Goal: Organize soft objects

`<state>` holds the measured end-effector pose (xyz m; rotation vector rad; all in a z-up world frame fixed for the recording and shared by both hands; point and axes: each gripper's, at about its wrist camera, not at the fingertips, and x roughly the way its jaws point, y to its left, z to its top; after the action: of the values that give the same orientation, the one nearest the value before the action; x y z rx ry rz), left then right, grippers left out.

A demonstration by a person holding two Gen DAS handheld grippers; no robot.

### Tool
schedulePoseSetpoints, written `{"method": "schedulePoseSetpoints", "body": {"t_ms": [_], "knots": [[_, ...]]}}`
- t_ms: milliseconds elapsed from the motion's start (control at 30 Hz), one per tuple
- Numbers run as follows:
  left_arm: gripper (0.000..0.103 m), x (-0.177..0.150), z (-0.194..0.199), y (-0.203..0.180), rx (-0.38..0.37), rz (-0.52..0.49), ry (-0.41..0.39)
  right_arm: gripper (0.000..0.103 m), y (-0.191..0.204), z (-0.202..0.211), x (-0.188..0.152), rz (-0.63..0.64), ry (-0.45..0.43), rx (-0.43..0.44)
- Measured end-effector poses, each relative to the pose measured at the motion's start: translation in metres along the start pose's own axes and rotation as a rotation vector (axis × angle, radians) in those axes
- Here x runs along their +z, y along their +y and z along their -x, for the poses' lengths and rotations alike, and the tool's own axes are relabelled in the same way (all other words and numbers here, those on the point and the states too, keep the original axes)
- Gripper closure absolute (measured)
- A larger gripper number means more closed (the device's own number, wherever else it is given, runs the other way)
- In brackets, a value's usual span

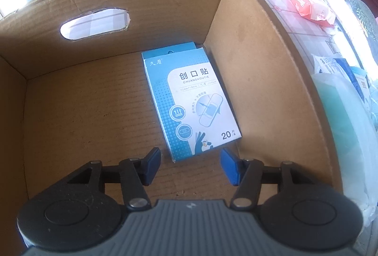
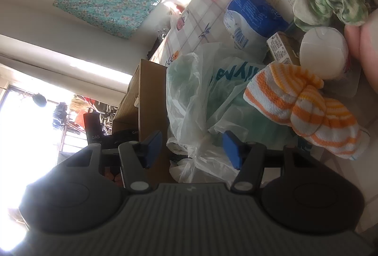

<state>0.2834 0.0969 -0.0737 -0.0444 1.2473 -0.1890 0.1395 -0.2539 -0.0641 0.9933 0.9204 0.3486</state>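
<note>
Where it lies flat, blue-and-white plaster box (image 1: 191,102), lid shut.

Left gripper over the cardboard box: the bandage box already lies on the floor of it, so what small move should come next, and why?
Probably lift the left gripper straight up out of the cardboard box. Its fingers stand apart and touch nothing, and the blue bandage box lies flat on the floor just beyond them, near the side wall. More soft items, such as the orange striped knit, wait outside.
</note>
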Motion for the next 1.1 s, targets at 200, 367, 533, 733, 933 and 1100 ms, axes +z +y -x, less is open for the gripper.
{"method": "schedulePoseSetpoints", "body": {"t_ms": [200,367,533,733,933,1100], "knots": [[0.029,-0.008,0.030,0.012,0.005,0.073,-0.054,0.045,-0.003,0.011,-0.001,0.014,-0.039,-0.011],[0.026,-0.016,0.083,0.016,-0.002,0.151,-0.180,0.044,-0.010,0.030,-0.002,0.036,-0.104,-0.030],[0.015,-0.022,0.143,-0.013,-0.056,0.103,-0.326,0.043,-0.016,0.069,0.006,0.095,-0.236,-0.074],[0.011,-0.016,0.167,-0.101,-0.170,-0.074,-0.368,0.042,-0.033,0.134,0.028,0.161,-0.456,-0.185],[0.011,-0.003,0.122,-0.215,-0.278,-0.236,-0.257,0.042,-0.060,0.160,0.085,0.160,-0.467,-0.242],[0.024,0.011,0.069,-0.290,-0.321,-0.320,-0.143,0.047,-0.069,0.153,0.128,0.196,-0.408,-0.287]]}}
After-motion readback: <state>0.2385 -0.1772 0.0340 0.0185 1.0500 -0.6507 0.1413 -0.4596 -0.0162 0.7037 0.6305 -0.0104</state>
